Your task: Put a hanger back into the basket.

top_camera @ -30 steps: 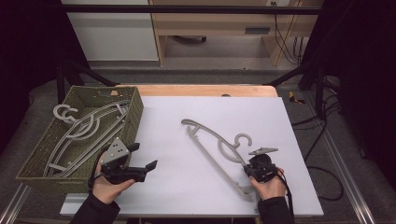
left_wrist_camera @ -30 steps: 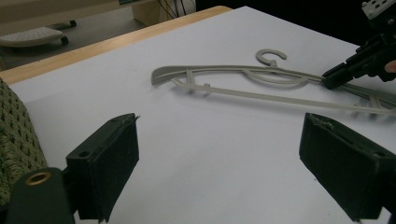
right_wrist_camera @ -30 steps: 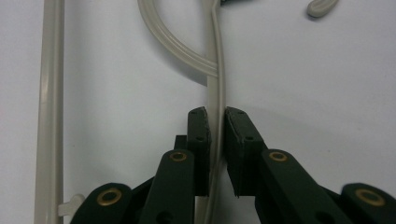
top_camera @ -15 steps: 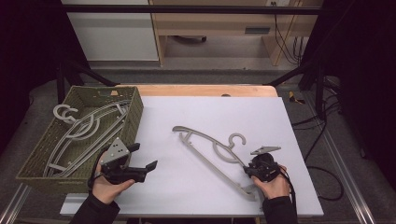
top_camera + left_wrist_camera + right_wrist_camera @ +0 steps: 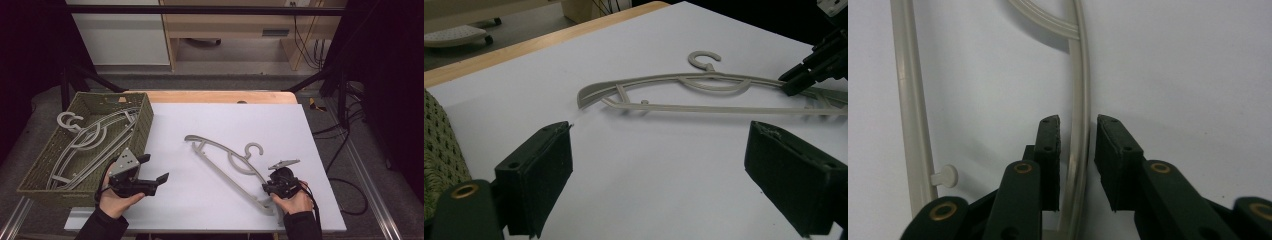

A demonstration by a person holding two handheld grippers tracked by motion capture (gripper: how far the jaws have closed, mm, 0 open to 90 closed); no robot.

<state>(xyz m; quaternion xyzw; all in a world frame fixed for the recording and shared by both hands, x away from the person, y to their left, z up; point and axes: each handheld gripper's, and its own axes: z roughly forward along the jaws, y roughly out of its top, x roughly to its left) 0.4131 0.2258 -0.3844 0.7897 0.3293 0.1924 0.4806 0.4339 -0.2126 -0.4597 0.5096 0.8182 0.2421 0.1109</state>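
A grey plastic hanger [image 5: 216,148] lies slantwise on the white table top, hook toward the far right. My right gripper [image 5: 268,189] sits at its near right end. In the right gripper view the hanger's thin arm [image 5: 1079,90] runs between the jaws of the right gripper [image 5: 1078,135]. The jaws have just been closing a little, and a slim gap still shows on each side of the arm. My left gripper [image 5: 154,168] hovers open beside the basket with nothing between its jaws. It faces the hanger [image 5: 664,78] and the right gripper [image 5: 806,75] farther off.
A green woven basket [image 5: 146,117] at the table's left holds several more grey hangers [image 5: 90,137]; its edge shows in the left gripper view [image 5: 439,145]. A wooden strip [image 5: 215,96] borders the table's far edge. Cables trail on the floor at right.
The hanger's far end has swung to the left and slightly nearer while its near end stayed at the right gripper. Both hands kept their places.
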